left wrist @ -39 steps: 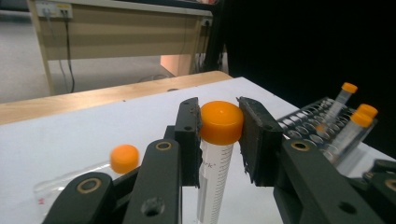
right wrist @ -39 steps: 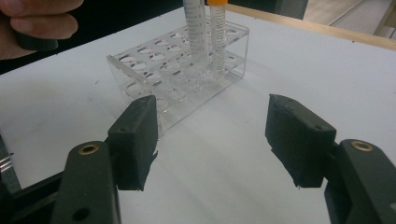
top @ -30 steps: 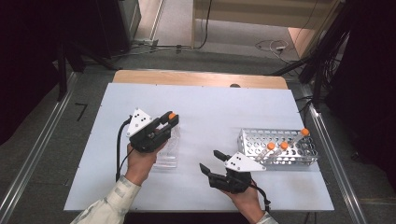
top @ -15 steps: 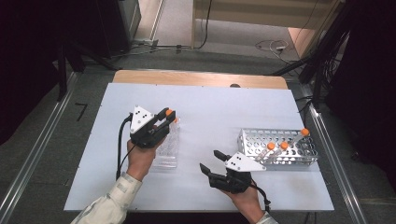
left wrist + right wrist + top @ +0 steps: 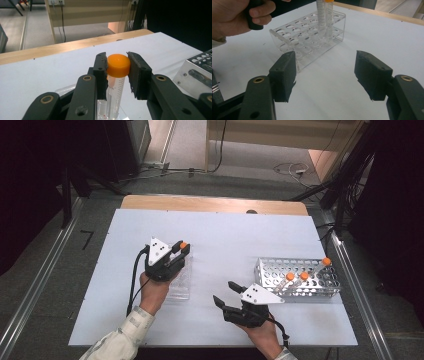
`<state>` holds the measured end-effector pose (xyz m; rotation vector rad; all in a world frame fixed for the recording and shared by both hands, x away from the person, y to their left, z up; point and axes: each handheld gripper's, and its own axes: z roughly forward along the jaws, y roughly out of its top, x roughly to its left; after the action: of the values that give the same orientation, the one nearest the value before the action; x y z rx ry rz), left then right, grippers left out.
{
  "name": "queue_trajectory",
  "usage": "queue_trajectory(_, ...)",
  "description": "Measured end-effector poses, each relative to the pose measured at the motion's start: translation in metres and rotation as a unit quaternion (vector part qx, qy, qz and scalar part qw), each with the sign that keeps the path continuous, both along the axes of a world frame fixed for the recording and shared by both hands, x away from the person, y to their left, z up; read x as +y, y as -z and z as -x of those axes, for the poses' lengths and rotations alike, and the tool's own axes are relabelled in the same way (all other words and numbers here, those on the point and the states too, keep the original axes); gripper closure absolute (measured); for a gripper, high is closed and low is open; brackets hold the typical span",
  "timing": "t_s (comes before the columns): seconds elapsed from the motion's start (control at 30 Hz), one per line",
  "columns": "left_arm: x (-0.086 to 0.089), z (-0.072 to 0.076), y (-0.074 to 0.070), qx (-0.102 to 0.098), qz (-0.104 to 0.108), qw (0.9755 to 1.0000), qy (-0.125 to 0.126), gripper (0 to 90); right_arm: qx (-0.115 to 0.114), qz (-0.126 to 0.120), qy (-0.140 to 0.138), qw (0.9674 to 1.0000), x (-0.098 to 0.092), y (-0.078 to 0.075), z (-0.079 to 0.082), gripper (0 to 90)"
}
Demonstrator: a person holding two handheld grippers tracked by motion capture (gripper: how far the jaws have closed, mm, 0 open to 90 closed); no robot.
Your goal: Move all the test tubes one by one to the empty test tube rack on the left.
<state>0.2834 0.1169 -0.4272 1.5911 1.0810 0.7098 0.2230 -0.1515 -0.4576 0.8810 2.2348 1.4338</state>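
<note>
tube (image 5: 115, 90): thin measuring lines run down its clear side, low in the middle of the left gripper view. Tiny marks sit beside them, too small to read.
red mark on the tube: a small red bit shows near the bottom edge of that view. It cannot be read as a letter or a number.
orange cap (image 5: 118, 65): plain, no words on it.
metal rack (image 5: 298, 278): no words or numbers can be read on it, at the right of the high view.
clear rack (image 5: 308, 35): no label can be read on it, in the upper middle of the right gripper view.
</note>
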Motion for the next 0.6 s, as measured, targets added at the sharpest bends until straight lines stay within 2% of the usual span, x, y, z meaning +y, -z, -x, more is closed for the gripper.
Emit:
queue_trajectory(0.3,-0.0007,-0.0017,0.0079,0.006,-0.009,0.9999,-0.006,67.5,0.0,0.001,-0.001,1.0,0.0005,0.0009,-0.0002,32.6)
queue_trajectory(0.6,-0.0011,0.0003,0.0065,0.008,-0.005,0.9999,-0.006,47.9,0.001,0.001,-0.001,1.0,0.0007,0.0013,-0.0003,32.5)
